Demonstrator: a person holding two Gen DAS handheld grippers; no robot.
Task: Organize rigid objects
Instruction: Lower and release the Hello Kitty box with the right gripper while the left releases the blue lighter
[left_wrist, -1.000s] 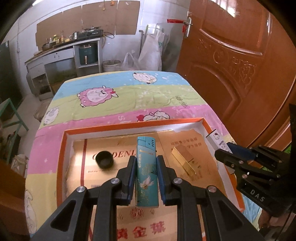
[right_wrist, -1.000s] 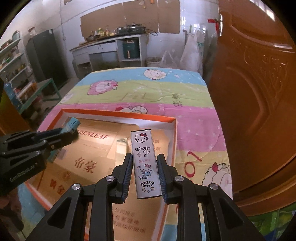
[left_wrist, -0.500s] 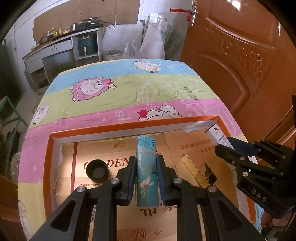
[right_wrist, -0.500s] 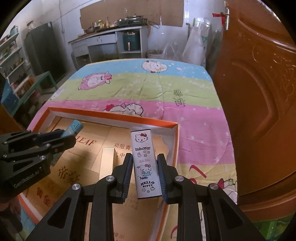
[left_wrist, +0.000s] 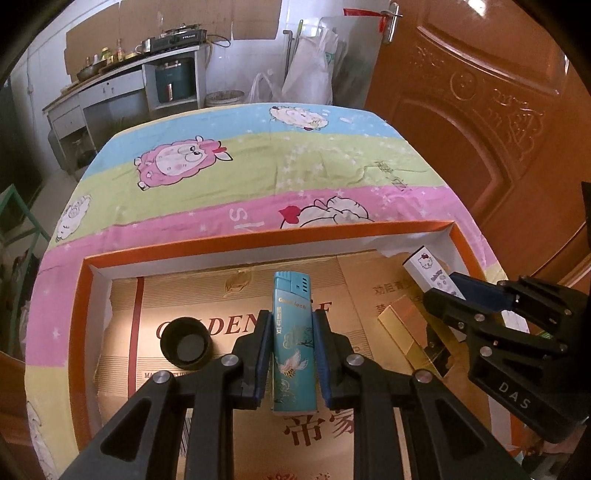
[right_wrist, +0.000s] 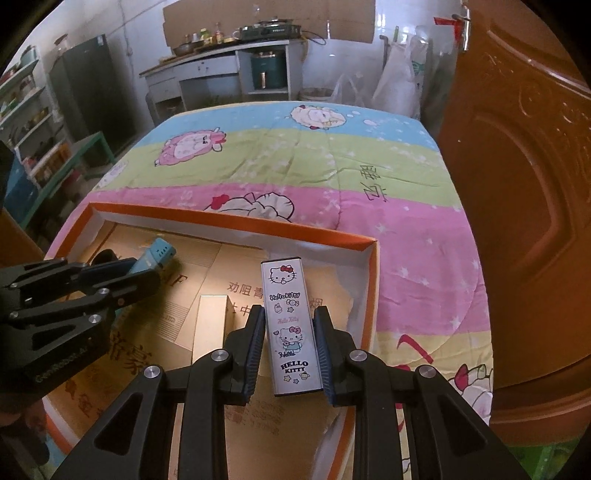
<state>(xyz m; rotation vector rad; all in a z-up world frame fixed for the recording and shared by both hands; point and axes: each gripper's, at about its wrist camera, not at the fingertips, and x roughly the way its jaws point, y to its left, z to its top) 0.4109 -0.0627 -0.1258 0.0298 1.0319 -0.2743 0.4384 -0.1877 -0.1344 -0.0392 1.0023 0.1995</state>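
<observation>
While both of your grippers hover over the shallow orange-rimmed cardboard tray (left_wrist: 258, 240), each one carries a load. Your left gripper (left_wrist: 293, 354) has its jaws pinching the teal rectangular lighter with the bird print (left_wrist: 293, 332), held lengthwise above the tray's brown cardboard floor. Your right gripper (right_wrist: 290, 350) has its jaws pinching the white Hello Kitty lighter (right_wrist: 290, 325), which hangs above the tray's right side, near the inner wall.

Compared with a second ago, more of the striped cartoon-sheep bedsheet (left_wrist: 258, 166) shows beyond the tray's far rim in both wrist views, and the tray sits lower in them, so you appear to have drawn both grippers back and a little upward. Neither lighter has slipped between its jaws.

Lying on the tray floor are the small black round cap (left_wrist: 185, 347), left of the teal lighter, and the shiny gold rectangular case (right_wrist: 210, 325), between your two grippers. I judge that both lighters are lifted and not yet placed, so the sorting step is mid-way: your next move probably calls for a set-down spot for each.
</observation>
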